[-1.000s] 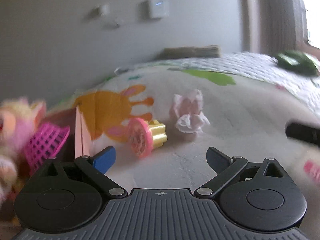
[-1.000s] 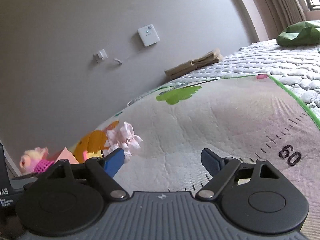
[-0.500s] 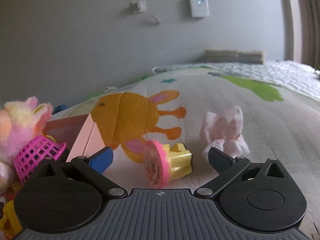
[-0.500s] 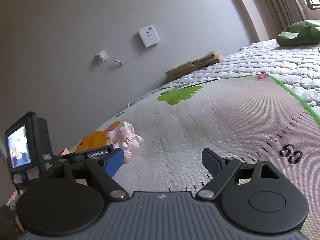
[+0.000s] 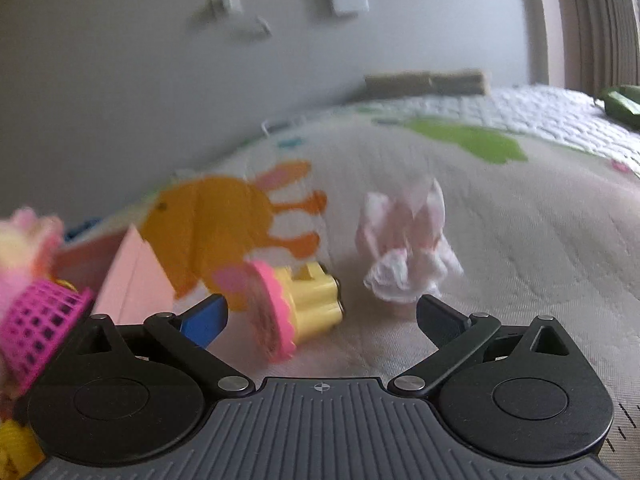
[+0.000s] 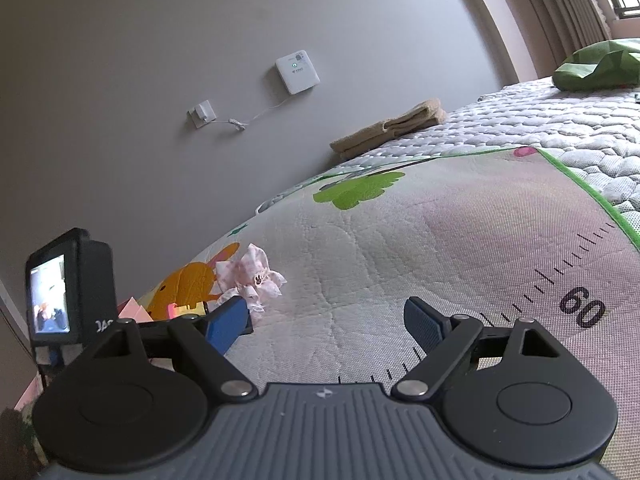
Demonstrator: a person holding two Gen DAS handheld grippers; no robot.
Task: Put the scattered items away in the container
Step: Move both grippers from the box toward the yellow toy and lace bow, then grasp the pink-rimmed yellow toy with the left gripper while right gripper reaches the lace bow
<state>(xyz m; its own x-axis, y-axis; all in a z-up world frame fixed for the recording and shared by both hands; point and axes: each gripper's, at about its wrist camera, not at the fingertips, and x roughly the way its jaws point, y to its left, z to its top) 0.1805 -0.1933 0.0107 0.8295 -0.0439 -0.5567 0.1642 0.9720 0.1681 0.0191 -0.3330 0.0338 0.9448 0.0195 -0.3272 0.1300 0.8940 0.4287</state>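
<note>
Bedding fills both views: a pale play mat printed with an orange animal, green leaf shapes and a ruler scale, spread over a quilted mattress beside a grey wall.

Left wrist view, slightly blurred: the left gripper has its jaws spread wide with nothing clamped. Between them, near the left finger, a yellow toy with a pink frilled disc lies on its side on the mat; no pad touches it. Just right of it and a little farther off sits a crumpled pink and white cloth. At the near left, a pink box stands open, with a magenta mesh basket and a fluffy pink and yellow plush at the frame's left edge.

Right wrist view: the right gripper is also wide open and empty, above bare mat. The cloth lies beyond its left finger. The left gripper's body, carrying a small lit screen, shows at the left.

A folded tan towel rests far off by the wall, and a green bag lies at the far right.
</note>
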